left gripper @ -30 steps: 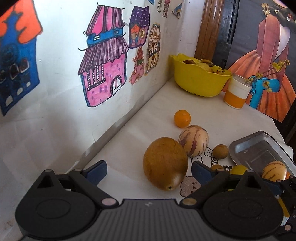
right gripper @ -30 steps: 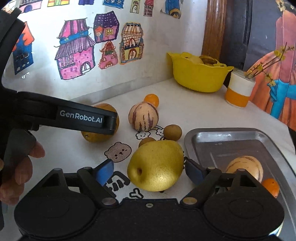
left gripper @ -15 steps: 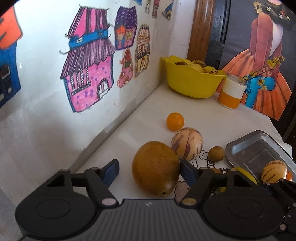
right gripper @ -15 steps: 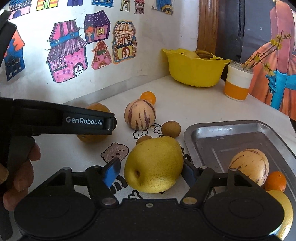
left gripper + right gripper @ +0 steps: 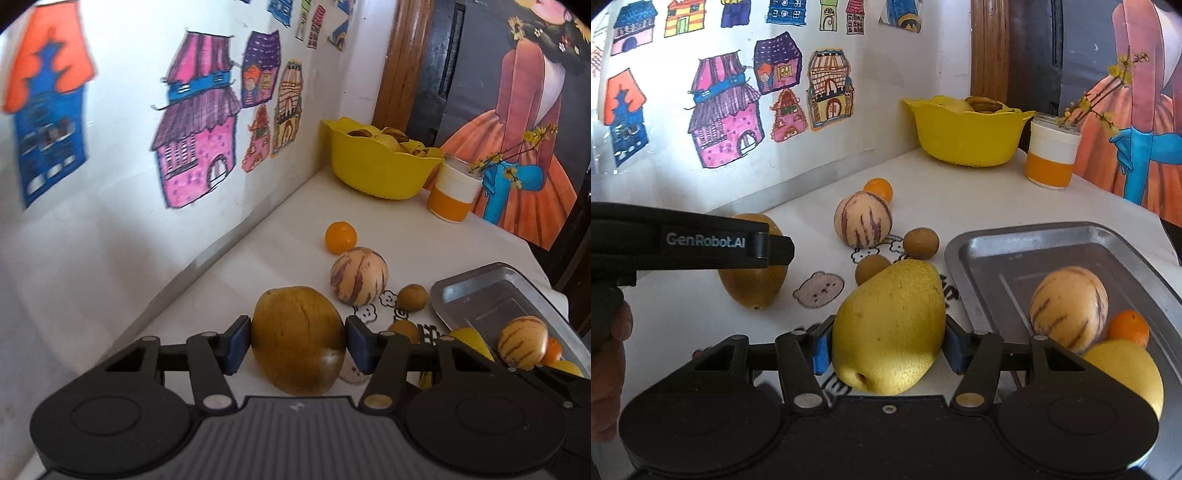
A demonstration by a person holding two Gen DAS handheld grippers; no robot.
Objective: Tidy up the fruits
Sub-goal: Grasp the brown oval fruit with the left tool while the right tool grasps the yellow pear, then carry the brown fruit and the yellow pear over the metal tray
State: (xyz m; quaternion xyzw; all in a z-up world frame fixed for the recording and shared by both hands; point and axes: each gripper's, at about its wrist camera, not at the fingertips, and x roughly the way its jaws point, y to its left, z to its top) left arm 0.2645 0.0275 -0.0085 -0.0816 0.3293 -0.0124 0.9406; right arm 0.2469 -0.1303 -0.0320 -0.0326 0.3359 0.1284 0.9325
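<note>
My left gripper (image 5: 298,341) is shut on a large brown fruit (image 5: 299,338), which also shows in the right wrist view (image 5: 753,280) behind the left gripper's arm. My right gripper (image 5: 886,349) is shut on a yellow pear (image 5: 888,326). A metal tray (image 5: 990,247) at the right holds a striped melon (image 5: 1067,308), a small orange (image 5: 1128,328) and a yellow fruit (image 5: 1126,373). On the table lie another striped melon (image 5: 359,275), an orange (image 5: 340,237) and two small brown fruits (image 5: 921,242).
A yellow bowl (image 5: 380,170) with fruit stands at the back by the wall. An orange and white jar (image 5: 452,192) with twigs stands beside it. The wall with house drawings (image 5: 199,147) runs along the left.
Both grippers have closed: the left onto the brown fruit, the right onto the yellow pear. Both moved forward around their fruit.
</note>
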